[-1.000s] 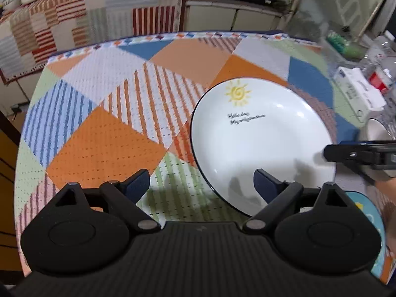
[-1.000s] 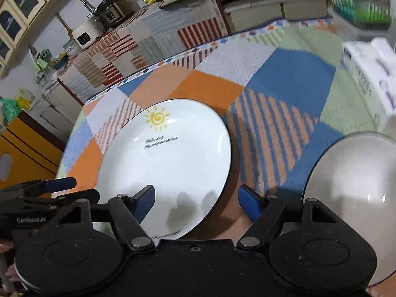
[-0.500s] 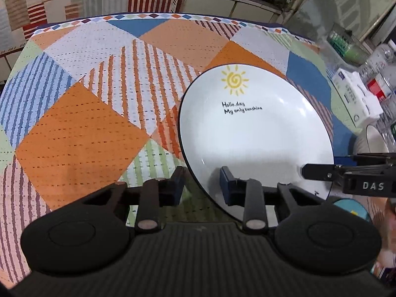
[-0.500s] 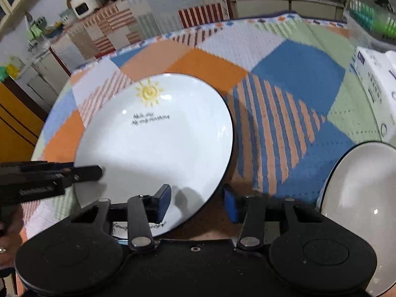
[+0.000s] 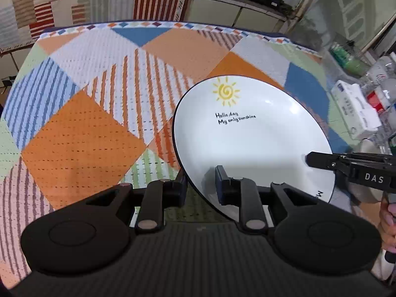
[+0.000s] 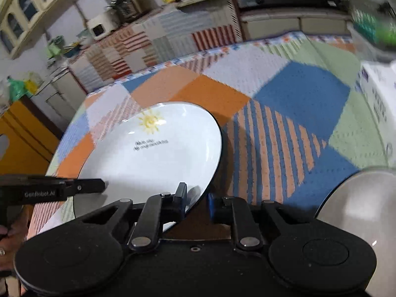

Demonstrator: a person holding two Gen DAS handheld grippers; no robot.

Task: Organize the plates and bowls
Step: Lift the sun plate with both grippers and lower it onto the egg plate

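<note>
Patchwork tablecloth (image 5: pixel 81 146) | plate (image 5: pixel 250 133) (sun-printed) — rim pinched by left hand-held gripper (image 5: pixel 200 185), closing | right hand-held gripper (image 6: pixel 196 198) clamps opposite rim

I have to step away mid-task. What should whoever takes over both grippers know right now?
Left gripper: closing on the near-left rim of the sun plate, one finger above and one below.
Right gripper: shut on the plate's near-right rim.
The plate looks tilted over the patchwork tablecloth. A second white dish sits to its right.
Done: two-handed grip on the plate.
Left: carry the plate to its spot, then sort the other dish.
</note>
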